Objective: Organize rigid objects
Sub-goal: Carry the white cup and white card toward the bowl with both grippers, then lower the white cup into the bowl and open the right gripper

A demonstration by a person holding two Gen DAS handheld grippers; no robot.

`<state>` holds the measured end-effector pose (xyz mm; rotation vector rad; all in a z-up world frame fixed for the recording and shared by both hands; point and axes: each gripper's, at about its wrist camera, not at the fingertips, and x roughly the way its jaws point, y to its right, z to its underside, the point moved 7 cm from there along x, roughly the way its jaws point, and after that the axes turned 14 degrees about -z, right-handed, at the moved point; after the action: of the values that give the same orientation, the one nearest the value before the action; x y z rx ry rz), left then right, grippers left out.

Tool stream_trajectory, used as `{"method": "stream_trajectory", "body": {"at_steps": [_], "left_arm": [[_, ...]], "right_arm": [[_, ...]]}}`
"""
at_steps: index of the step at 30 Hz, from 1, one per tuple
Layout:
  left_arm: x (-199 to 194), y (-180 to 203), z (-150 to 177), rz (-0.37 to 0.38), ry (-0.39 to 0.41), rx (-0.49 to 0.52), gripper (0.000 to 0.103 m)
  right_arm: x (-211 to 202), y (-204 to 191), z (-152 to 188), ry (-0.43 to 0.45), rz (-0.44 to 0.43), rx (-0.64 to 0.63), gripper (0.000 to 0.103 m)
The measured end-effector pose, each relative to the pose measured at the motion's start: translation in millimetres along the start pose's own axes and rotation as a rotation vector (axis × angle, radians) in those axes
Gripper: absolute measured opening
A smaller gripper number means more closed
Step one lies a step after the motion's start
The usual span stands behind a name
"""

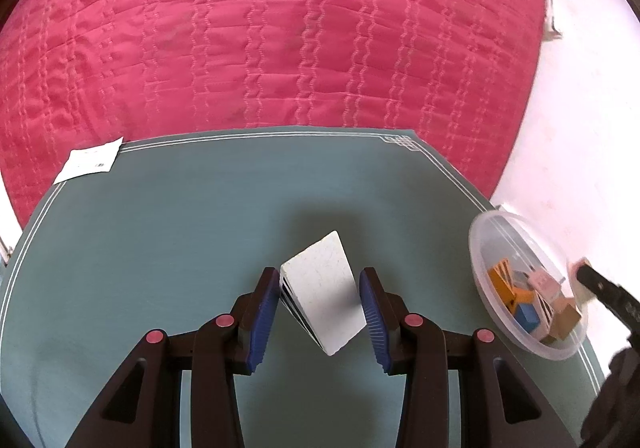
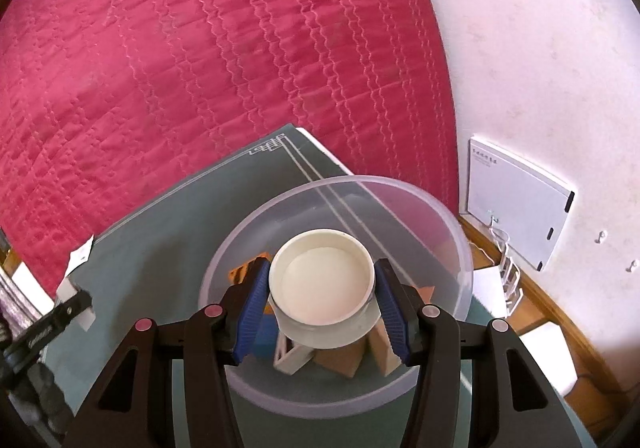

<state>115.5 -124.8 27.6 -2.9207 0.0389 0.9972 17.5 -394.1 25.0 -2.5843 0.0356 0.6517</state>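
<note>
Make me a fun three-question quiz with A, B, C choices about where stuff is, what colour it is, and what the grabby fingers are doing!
1. Where is the white jar?
A. over the clear bowl
B. on the blanket
C. on the floor

2. What colour is the mat?
A. yellow
B. teal
C. black

3. What is the left gripper doing?
A. holding a spoon
B. squeezing a ball
C. open around a white block

Answers: 1 A, the bowl's rim rings the jar held in the right gripper. 2 B, grey-green surface. 3 C, a gap shows beside its right finger.
</note>
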Motion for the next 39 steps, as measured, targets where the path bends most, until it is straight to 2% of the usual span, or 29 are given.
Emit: {"method": "stream_trajectory", "body": {"at_steps": [9, 17, 23, 28, 39], "left_arm": [[-5.8, 24.5, 5.8, 0.024, -0.019, 0.044, 0.044], [-13.7, 56.9, 10.0, 0.047, -0.019, 0.103, 0.044], [-16.8, 87.8, 10.4, 0.074, -0.02, 0.158, 0.044], [-19.2, 111.9, 8.4, 0.113, -0.035, 0.176, 0.044], [-21.3, 153.7, 10.7, 0.139, -0.029, 0.242, 0.044]], "right_arm": [[-0.6, 23.6, -7.0, 0.022, 0.021, 0.041, 0.057], [-21.2, 26.3, 4.6, 0.016, 0.039, -0.047, 0.057], [-32.2, 16.9, 20.6, -0.026, -0.021, -0.122, 0.057], [-33.8, 10.8, 35.4, -0.047, -0.02, -0.205, 0.057], [-14.9, 4.5, 45.8, -0.119, -0.087, -0.266, 0.058]]}}
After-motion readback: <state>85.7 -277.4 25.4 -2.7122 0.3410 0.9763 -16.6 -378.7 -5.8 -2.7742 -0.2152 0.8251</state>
